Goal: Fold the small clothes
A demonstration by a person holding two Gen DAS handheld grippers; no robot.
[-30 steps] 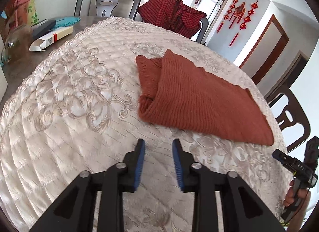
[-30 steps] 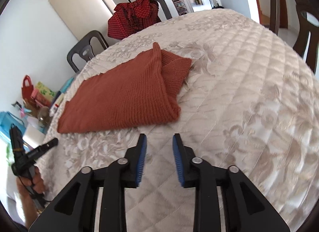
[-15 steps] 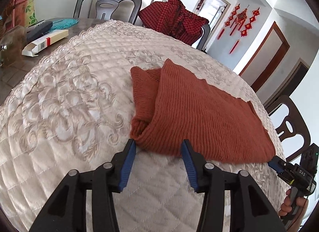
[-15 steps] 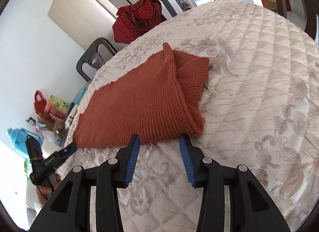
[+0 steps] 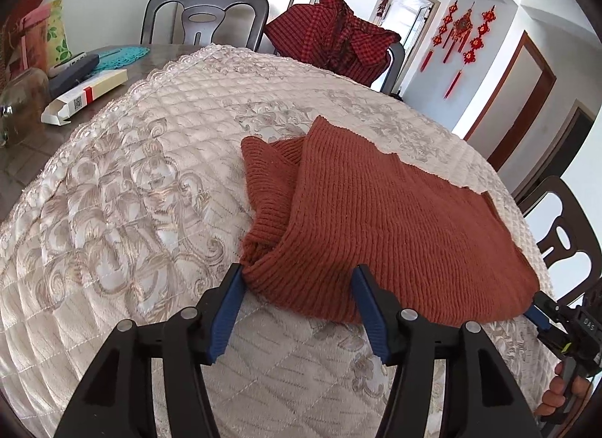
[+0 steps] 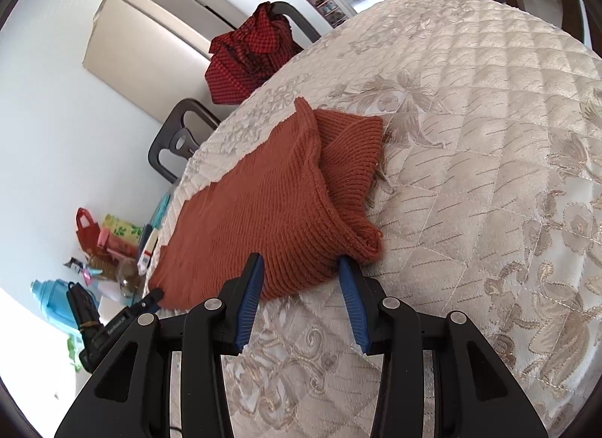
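Observation:
A rust-orange knit sweater lies folded flat on the cream quilted table cover; it also shows in the right wrist view. My left gripper is open, its blue pads straddling the sweater's near corner at one end. My right gripper is open, its pads straddling the near corner at the other end. Each gripper shows small in the other's view: the right one at the sweater's far corner, the left one likewise.
A red checked garment hangs on a chair behind the table. Dark chairs stand around. A white carton, a jar and a remote lie on the bare table at the left. A fridge stands by the wall.
Both grippers have moved forward to the sweater's near edge and opened wider, so their pads now straddle its two near corners.

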